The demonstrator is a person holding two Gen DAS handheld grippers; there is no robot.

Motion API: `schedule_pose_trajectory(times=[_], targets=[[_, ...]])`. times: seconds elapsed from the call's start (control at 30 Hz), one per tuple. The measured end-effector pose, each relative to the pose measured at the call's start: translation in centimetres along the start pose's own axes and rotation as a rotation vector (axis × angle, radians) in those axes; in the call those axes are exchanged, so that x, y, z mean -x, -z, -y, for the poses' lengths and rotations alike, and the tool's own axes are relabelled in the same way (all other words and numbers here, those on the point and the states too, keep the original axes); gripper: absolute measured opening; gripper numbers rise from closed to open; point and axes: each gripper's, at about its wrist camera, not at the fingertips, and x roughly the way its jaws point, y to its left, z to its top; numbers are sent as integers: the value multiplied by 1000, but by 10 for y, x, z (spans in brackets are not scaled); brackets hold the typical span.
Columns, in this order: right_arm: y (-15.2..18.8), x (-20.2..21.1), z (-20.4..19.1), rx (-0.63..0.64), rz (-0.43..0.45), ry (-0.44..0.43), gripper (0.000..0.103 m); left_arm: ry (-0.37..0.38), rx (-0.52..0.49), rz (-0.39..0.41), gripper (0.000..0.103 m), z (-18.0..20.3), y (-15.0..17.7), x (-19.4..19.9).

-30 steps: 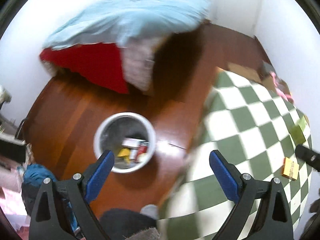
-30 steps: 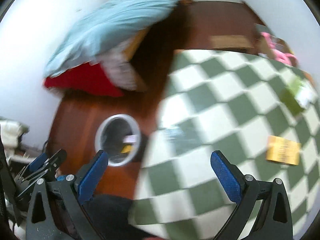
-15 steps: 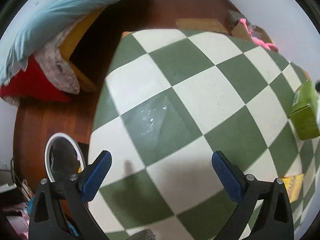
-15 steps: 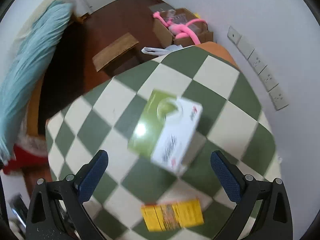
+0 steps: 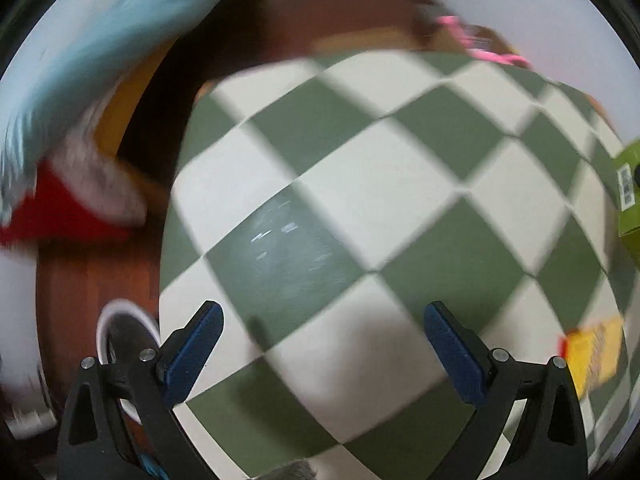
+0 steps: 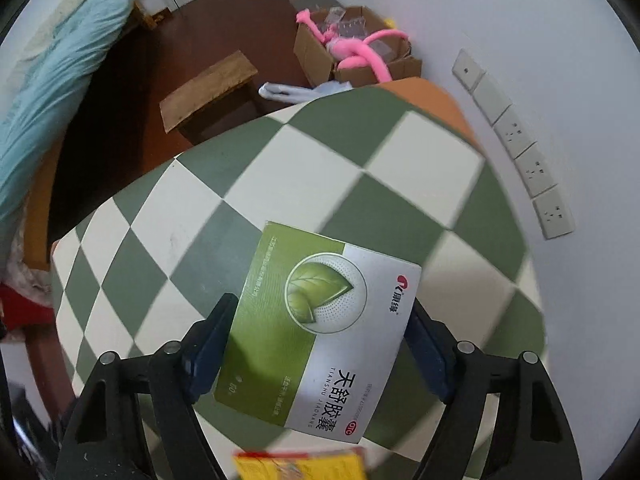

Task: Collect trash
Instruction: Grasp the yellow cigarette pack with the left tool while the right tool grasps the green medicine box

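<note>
A green and white medicine box [image 6: 320,328] lies on the green and white checked table [image 6: 360,168]. My right gripper [image 6: 320,320] straddles the box, one blue pad on each side of it; I cannot tell whether the pads press it. The same box shows at the right edge of the left wrist view [image 5: 628,196]. A yellow packet [image 6: 300,466] lies at the near table edge, also in the left wrist view [image 5: 592,356]. My left gripper [image 5: 322,328] is open and empty above the table [image 5: 320,160]. The white trash bin [image 5: 120,328] stands on the floor at lower left.
A bed with a light blue cover [image 6: 48,92] and a red cloth [image 5: 52,208] stands at left. A cardboard box with a pink toy [image 6: 352,48], a wooden stool [image 6: 208,88] and a white bag [image 6: 296,90] lie on the brown floor. Wall sockets [image 6: 520,148] are at right.
My right gripper has moved down onto the green box, whose sides now sit between the pads. My left gripper shifted slightly over the table; the view is blurred.
</note>
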Motion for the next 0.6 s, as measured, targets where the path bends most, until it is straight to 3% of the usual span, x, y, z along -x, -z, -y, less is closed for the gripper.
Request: schedule_pose_trajectory(times=[0.13,0.2,0.37,0.47,0.57,0.6], targets=[[30,30,34,63,33,23,82,60,-272,98,102,58,8,39],[51,37,57,76,19,40,82,101,-459,121,102,100,18,53],[93,39,119,13,-38,45,82,156,-837,80,101,176,48,53],[115,38,148,-42,-58,33,82,143,-974,45,101,206,56,42],[131,39,165,-71,-72,21,82,159,-1004,-10,100,222,53,30],[133,39,168,-73,-74,21,82,176,-994,-21,94,224,50,29]])
